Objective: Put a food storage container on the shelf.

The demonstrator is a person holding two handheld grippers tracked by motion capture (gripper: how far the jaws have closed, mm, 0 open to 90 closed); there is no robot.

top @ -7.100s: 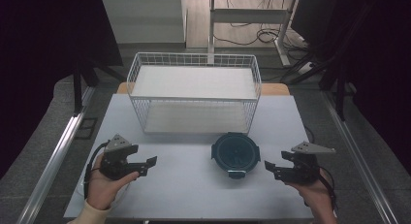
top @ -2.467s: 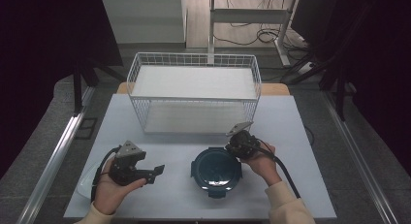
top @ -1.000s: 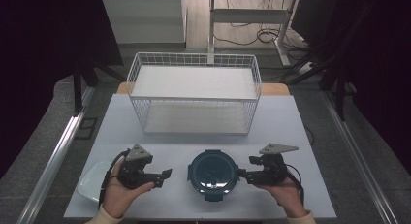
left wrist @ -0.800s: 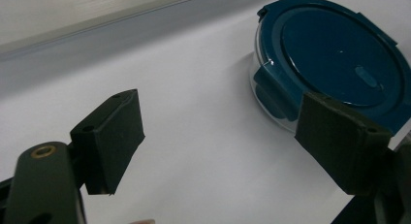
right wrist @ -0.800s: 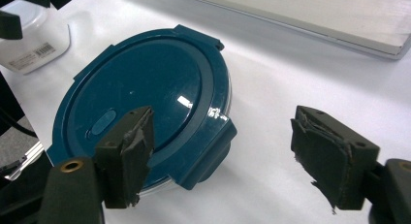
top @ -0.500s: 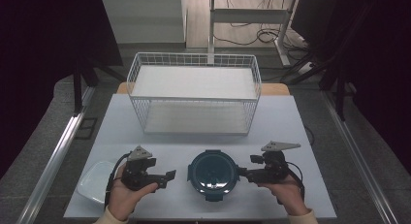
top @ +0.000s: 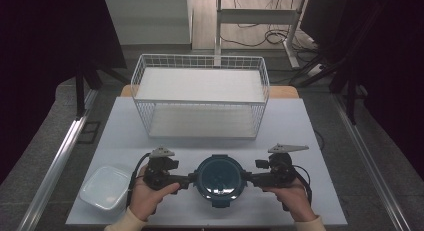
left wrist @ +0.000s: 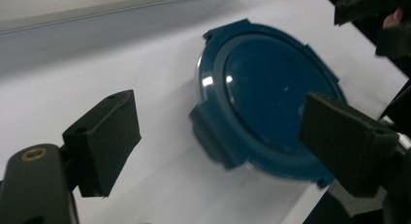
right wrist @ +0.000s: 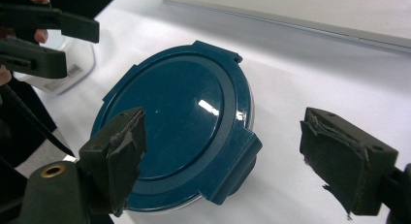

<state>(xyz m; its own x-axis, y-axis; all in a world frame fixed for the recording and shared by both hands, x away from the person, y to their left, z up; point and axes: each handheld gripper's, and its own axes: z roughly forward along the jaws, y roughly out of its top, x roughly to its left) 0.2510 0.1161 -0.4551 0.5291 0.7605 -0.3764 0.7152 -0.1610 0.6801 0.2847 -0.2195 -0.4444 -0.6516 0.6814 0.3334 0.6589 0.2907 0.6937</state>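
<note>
High view: round blue container (top: pixel 218 177) sits on the white table (top: pixel 300 126), between the left tool (top: pixel 187 180) and right tool (top: pixel 248 179), each aimed at a side latch. Both stand wide, gripping nothing; the right's jaws have just been opening. No lettering is legible.

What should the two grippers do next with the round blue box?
Probably close each hand-held gripper on the lid tab facing it. The left hand-held gripper and right hand-held gripper flank the box, both open. The right one's jaws have just been opening, nothing pressed between them. A tab sits between the left jaws, another tab between the right.
</note>
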